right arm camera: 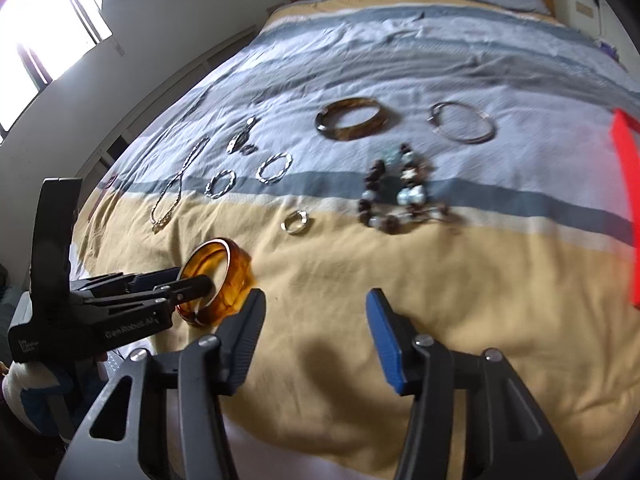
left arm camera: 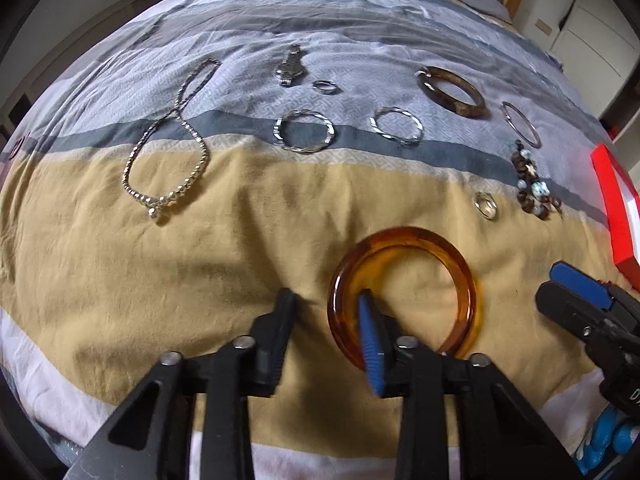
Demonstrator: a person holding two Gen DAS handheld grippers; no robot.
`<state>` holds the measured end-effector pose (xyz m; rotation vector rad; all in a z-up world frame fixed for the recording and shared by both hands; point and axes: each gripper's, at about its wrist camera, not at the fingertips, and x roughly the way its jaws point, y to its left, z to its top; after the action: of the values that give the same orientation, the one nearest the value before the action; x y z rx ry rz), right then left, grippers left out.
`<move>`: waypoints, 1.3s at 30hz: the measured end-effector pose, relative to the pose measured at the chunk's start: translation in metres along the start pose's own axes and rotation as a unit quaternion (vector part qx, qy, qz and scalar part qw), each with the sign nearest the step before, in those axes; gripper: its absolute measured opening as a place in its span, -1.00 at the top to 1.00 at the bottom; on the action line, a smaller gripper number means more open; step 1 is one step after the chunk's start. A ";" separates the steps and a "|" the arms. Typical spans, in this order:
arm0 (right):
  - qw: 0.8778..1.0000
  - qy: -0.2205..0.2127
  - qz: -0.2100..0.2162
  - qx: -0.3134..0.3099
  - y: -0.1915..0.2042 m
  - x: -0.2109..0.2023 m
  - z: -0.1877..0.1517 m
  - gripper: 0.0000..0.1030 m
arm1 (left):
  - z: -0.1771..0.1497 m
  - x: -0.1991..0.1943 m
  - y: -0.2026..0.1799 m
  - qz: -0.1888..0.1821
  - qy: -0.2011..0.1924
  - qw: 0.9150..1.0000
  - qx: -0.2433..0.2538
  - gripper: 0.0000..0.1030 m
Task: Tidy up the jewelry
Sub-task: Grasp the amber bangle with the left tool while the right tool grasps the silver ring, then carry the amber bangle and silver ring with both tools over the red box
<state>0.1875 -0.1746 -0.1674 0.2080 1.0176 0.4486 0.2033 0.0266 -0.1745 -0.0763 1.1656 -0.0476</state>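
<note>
An amber bangle point(left arm camera: 404, 256) lies on the yellow stripe of the bedspread, also in the right wrist view point(right arm camera: 236, 276). My left gripper point(left arm camera: 326, 300) is open: its right finger point(left arm camera: 370, 336) is inside the bangle, its left finger outside. It also shows in the right wrist view point(right arm camera: 188, 284). My right gripper point(right arm camera: 316, 300) is open and empty above bare yellow cloth; its tip shows in the left wrist view point(left arm camera: 576, 292). A small silver ring point(right arm camera: 296, 222), a beaded bracelet point(right arm camera: 400, 196), a brown bangle point(right arm camera: 352, 122) and a thin wire bangle point(right arm camera: 462, 122) lie beyond.
A red box point(left arm camera: 618, 208) stands at the right edge, also in the right wrist view point(right arm camera: 628, 184). A pearl necklace point(left arm camera: 168, 148), a watch point(left arm camera: 290, 66), two twisted silver bangles point(left arm camera: 304, 132) point(left arm camera: 398, 126) and a small ring point(left arm camera: 325, 86) lie farther back.
</note>
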 end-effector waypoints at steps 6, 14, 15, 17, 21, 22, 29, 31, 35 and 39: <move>1.000 0.009 -0.005 -0.013 0.007 0.024 0.019 0.05 | -0.006 -0.003 0.025 -0.015 -0.010 0.999 -0.051 0.79; 0.999 0.022 -0.021 -0.027 0.012 0.056 0.044 0.28 | -0.010 -0.006 0.020 -0.001 -0.025 0.999 -0.046 0.79; 0.999 0.025 -0.023 -0.031 0.013 0.058 0.044 0.33 | -0.010 -0.006 0.020 0.000 -0.025 0.999 -0.045 0.79; 0.998 0.032 -0.028 -0.039 0.014 0.061 0.043 0.44 | -0.009 -0.002 0.016 -0.012 -0.015 0.999 -0.034 0.79; 0.998 0.037 -0.023 -0.038 0.011 0.057 0.038 0.64 | -0.008 0.002 0.007 -0.006 -0.002 1.000 -0.014 0.81; 0.998 0.038 -0.024 -0.041 0.012 0.054 0.037 0.64 | -0.008 0.001 0.005 -0.003 -0.003 1.000 -0.010 0.81; 0.999 0.016 -0.020 -0.042 0.017 0.016 0.020 0.65 | -0.013 -0.025 0.002 -0.018 -0.049 0.999 -0.002 0.82; 0.999 0.008 -0.019 -0.042 0.017 0.000 0.011 0.65 | -0.016 -0.039 -0.002 -0.021 -0.070 0.997 0.004 0.82; 0.999 -0.011 -0.024 -0.033 0.009 -0.036 -0.006 0.65 | -0.022 -0.059 -0.015 -0.024 -0.090 0.996 0.018 0.82; 0.999 -0.035 -0.033 -0.023 -0.003 -0.070 -0.019 0.65 | -0.029 -0.075 -0.028 -0.023 -0.098 0.994 0.032 0.82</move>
<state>0.1410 -0.2094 -0.1242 0.1483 0.9416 0.4023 0.1474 0.0037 -0.1147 -0.0487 0.9653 -0.1155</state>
